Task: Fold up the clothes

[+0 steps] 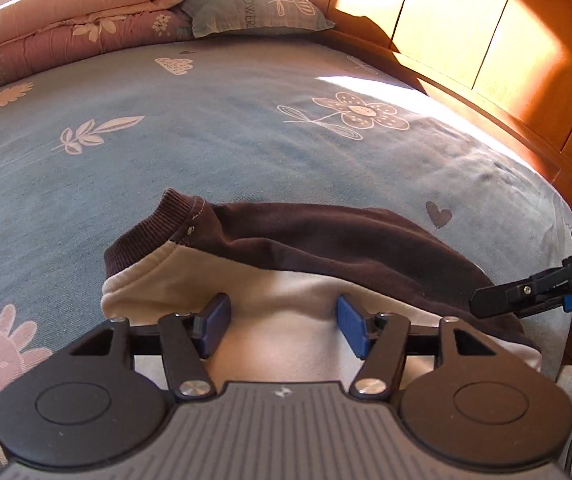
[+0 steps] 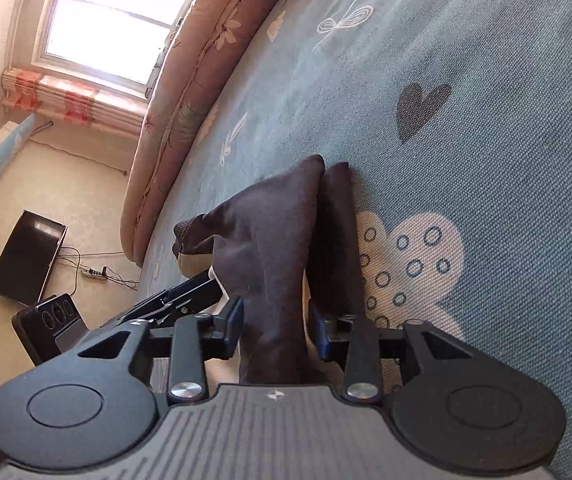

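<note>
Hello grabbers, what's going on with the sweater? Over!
Left gripper open over the cream part. Right gripper open, brown fold between its pads, unpinched. Brown-and-cream sweater bunched on the blue bedsheet. Nothing in the way.

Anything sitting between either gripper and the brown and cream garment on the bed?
Nothing visible. The left gripper is open right over the cream part of the garment. A brown fold of the garment rises between the right gripper's open fingers. Only the bedsheet surrounds the garment.
</note>
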